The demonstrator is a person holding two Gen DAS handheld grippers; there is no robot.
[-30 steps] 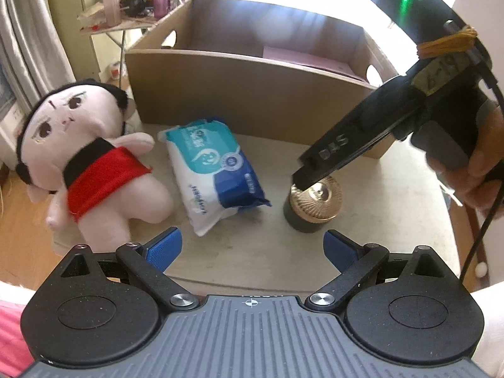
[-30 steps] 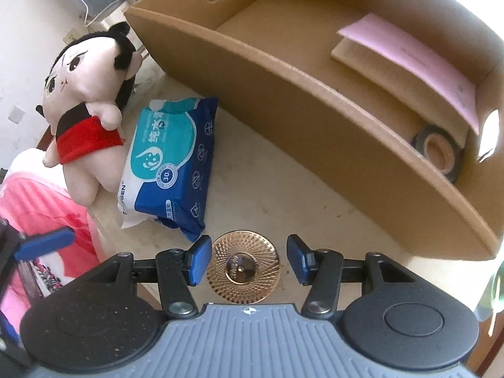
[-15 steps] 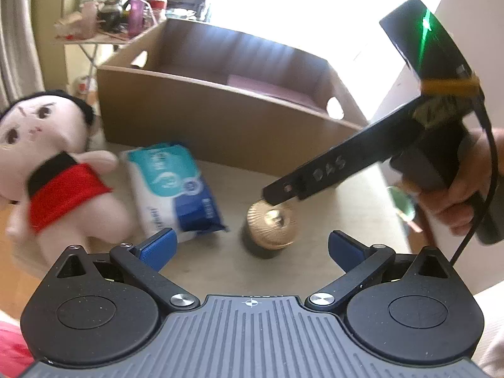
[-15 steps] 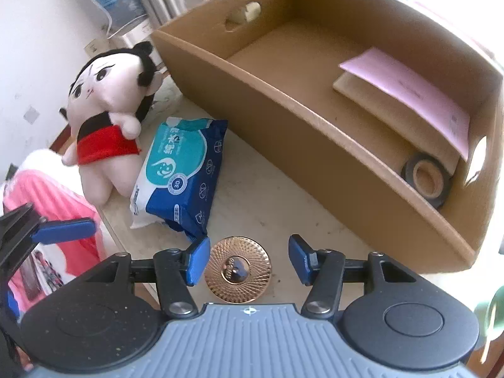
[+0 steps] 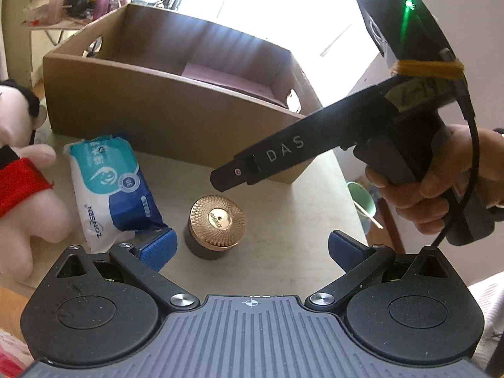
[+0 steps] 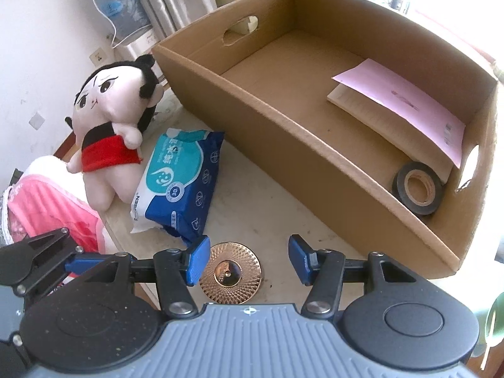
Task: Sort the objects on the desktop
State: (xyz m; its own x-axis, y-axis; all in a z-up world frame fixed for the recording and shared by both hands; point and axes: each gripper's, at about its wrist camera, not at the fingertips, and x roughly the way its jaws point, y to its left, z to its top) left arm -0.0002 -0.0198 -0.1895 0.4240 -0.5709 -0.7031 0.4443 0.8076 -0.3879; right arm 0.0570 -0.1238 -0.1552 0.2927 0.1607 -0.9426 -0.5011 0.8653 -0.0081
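Gold-lidded jar: we see it upright on the pale worktop, its ribbed gold lid on a dark body, just right of the wipes pack
Left gripper: we hold it wide open with nothing between its blue pads; the jar stands just ahead of it, nearer the left pad
Right gripper: we hold it open above the jar, the lid showing between its two blue pads without either touching it; in the left wrist view its black finger marked DAS hangs over the jar, clear of the lid
Right hand: we see it wrapped around the black handle at the right edge
Wipes pack: blue and teal, flat on the worktop between the doll and the jar, one corner near the right gripper's left pad
Plush doll: black hair, red bib, lying at the left end of the worktop beside the wipes pack
Cardboard box: open-topped with handle cut-outs, at the back of the worktop behind the wipes and the jar
Inside the box: we see a pink sheet lying on a tan booklet and a black tape roll in the near right corner
Pink cloth: off the worktop's left edge, below the doll
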